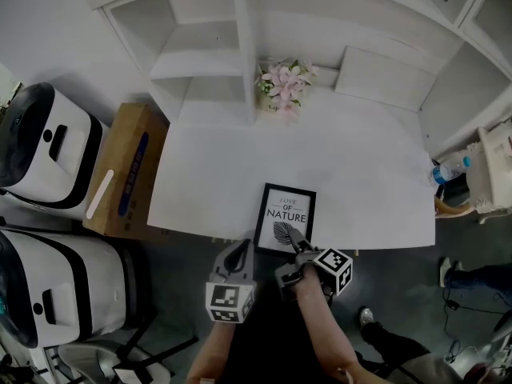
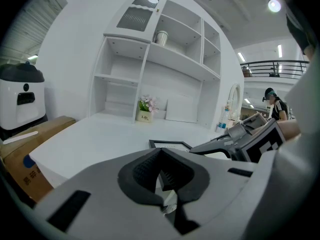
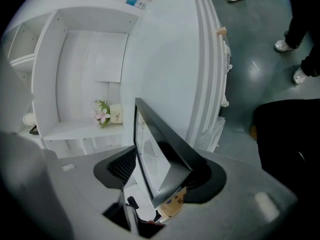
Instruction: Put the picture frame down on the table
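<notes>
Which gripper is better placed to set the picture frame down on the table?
Right. The right gripper has its jaws clamped on the picture frame's near edge at the table's front; the left gripper holds nothing, jaws together, beside it.

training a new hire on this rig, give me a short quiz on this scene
1. True or false: the right gripper is shut on the frame.
2. Where are the flowers? A: at the table's far side, by the shelves. B: on the floor. C: on the cardboard box.
3. Fill in: the left gripper holds ___.

Key: 1 true; 2 A; 3 nothing.
</notes>
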`<state>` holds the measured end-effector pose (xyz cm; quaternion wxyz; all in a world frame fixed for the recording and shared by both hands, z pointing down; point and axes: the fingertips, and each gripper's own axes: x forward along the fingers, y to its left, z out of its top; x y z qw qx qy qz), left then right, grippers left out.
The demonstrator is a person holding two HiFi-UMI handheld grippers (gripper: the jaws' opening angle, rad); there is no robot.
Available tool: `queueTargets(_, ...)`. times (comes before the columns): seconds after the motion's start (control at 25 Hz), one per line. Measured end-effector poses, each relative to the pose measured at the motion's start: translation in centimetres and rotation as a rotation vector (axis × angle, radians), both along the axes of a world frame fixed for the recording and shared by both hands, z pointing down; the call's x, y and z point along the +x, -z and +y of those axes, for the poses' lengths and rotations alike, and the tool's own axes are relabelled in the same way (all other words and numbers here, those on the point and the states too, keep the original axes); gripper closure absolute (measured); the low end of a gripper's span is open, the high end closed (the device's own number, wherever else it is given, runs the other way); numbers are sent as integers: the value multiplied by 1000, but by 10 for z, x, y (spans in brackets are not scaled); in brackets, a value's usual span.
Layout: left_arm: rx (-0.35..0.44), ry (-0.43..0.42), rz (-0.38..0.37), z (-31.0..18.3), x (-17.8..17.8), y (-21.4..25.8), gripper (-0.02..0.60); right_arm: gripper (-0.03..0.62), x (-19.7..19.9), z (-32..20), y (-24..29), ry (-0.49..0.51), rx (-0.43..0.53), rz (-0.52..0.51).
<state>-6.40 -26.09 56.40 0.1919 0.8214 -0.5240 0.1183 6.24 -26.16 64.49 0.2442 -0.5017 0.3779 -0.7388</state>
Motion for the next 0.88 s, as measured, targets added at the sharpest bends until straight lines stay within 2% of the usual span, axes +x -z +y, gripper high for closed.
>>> queueTargets(0.16,-4,-6,-2,1,0,-5,572,266,0,3,-4,11,-34,6)
queueTargets(0.4,-10,-5,-9,2,-2,-7,572,253,2,7,-15,-9,-61,10)
queueTargets(0.64,-11,-10,-6,1,0,-4,572,183,4,9,-20,-7,-68,16)
queueTargets(0.88,3,-27,-1,-2,6,1,572,171,12,17,-14,12,-42,64)
